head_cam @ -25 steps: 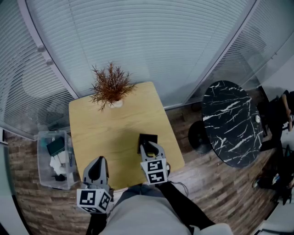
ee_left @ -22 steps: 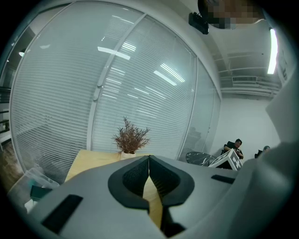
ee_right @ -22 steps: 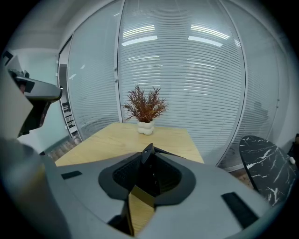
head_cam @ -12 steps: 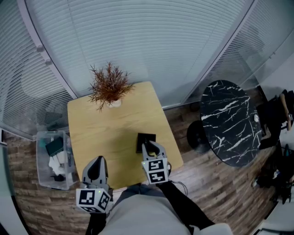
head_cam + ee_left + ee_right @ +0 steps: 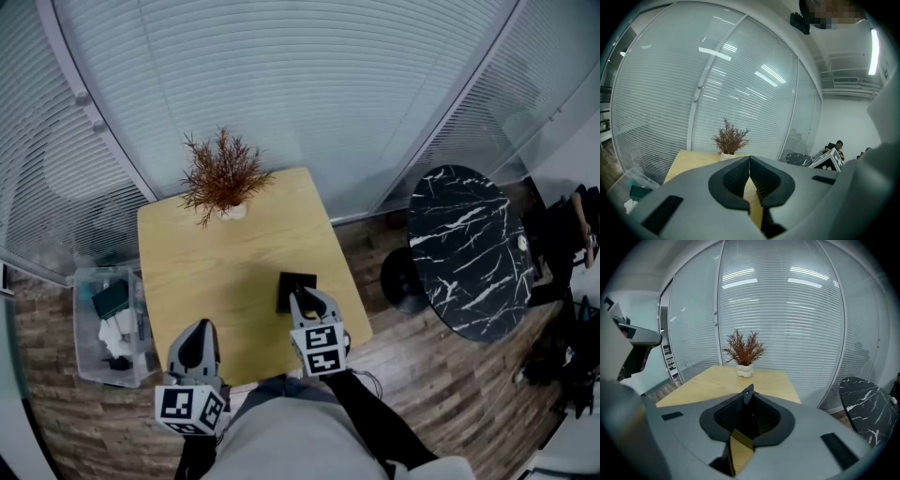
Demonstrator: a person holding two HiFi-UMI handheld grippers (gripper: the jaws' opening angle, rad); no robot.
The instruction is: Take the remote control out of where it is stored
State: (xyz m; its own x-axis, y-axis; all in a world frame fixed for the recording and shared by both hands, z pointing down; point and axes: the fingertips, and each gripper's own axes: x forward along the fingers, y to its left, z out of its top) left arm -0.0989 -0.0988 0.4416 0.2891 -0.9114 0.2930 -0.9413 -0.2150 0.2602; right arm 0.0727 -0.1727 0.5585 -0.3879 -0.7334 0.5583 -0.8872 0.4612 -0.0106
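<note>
A small black holder (image 5: 296, 284) stands on the wooden table (image 5: 216, 262) near its front right corner. My right gripper (image 5: 302, 300) reaches into it from the near side. In the right gripper view a thin black slab (image 5: 748, 393), apparently the remote control's end, stands upright between the jaws. It fills the gap while the jaws are closing on it (image 5: 748, 398). My left gripper (image 5: 195, 352) hangs at the table's front left edge. Its jaws are shut with nothing between them (image 5: 749, 160).
A dried plant in a white pot (image 5: 223, 180) stands at the table's far edge. A clear plastic bin (image 5: 111, 323) with odds and ends sits on the floor at the left. A round black marble table (image 5: 469, 251) stands at the right. Glass walls with blinds close the back.
The view has shifted slightly to the left. The right gripper stays at the black holder and the left gripper keeps its place.
</note>
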